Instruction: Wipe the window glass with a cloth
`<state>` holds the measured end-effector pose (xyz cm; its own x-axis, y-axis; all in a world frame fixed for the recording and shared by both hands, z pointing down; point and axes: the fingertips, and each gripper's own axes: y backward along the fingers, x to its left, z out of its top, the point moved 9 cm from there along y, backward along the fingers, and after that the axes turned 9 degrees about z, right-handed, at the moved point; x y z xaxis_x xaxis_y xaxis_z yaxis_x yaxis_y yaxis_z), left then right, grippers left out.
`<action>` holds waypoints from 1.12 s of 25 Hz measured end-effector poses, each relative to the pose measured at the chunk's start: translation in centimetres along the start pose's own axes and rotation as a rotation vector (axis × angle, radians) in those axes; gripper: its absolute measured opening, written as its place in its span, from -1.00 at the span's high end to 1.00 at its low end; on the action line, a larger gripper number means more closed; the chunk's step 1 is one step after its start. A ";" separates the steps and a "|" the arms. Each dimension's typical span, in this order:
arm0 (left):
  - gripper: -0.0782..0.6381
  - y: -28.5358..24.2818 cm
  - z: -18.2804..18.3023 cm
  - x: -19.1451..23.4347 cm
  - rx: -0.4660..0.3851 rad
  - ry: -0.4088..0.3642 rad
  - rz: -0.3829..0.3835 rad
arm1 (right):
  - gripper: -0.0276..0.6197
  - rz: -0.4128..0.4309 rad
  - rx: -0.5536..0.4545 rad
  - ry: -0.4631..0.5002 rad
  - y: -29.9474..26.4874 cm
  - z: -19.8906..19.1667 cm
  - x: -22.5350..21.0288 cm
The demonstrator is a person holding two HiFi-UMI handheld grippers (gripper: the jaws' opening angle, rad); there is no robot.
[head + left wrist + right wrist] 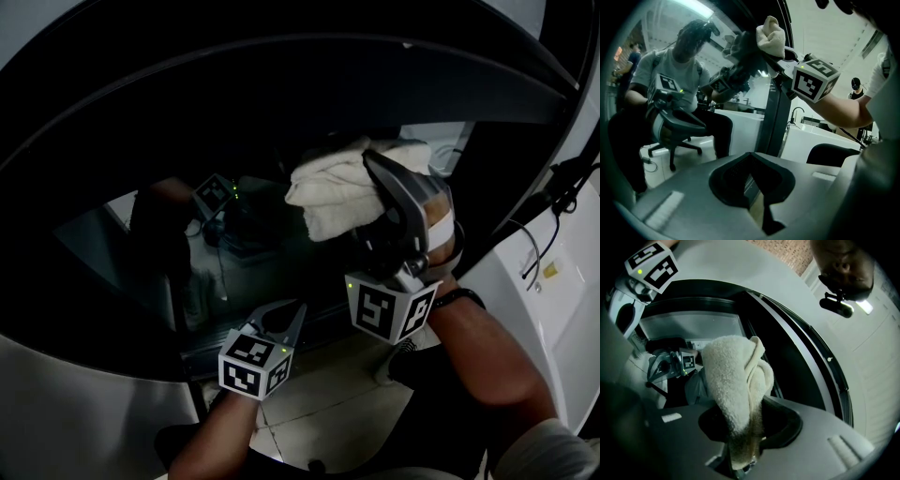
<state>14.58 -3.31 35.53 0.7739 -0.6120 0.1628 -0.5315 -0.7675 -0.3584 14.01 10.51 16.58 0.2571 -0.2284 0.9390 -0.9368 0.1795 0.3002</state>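
Window glass, dark and curved, fills most of the head view. The bunched pale cloth is held up at it, right of centre, pinched in the right hand-held gripper. The left hand-held gripper sits lower, near the glass's bottom edge, its jaws pressed together on nothing.

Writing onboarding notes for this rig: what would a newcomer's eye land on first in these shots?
First the white cloth, bunched and clamped in the jaws of the right gripper, held up at the dark window glass in the upper centre of the head view. Next come the black-and-white marker cubes on both grippers. The left gripper sits lower and to the left, jaws together with nothing between them.
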 end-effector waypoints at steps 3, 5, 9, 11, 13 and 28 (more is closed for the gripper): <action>0.73 0.0 0.0 0.2 -0.002 0.001 0.001 | 0.57 -0.007 0.003 -0.010 0.0 -0.1 0.2; 0.73 -0.1 0.1 0.2 -0.002 0.003 0.000 | 0.57 -0.010 0.003 -0.015 -0.1 -0.1 0.2; 0.73 -0.1 -0.1 0.4 -0.003 0.004 -0.002 | 0.57 -0.014 0.003 -0.021 -0.1 -0.1 0.5; 0.73 -0.1 -0.1 0.4 -0.003 0.003 -0.002 | 0.57 -0.016 0.005 -0.020 0.0 0.0 0.6; 0.73 -0.1 -0.1 0.3 -0.002 0.003 -0.002 | 0.57 -0.013 0.008 -0.015 0.0 0.0 0.7; 0.73 -0.3 -0.4 0.7 0.009 -0.005 -0.008 | 0.56 0.021 0.018 -0.005 0.7 0.0 3.2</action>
<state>15.12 -3.57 36.07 0.7800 -0.6048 0.1606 -0.5221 -0.7705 -0.3657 14.22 9.94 19.81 0.2362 -0.2296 0.9442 -0.9460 0.1675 0.2774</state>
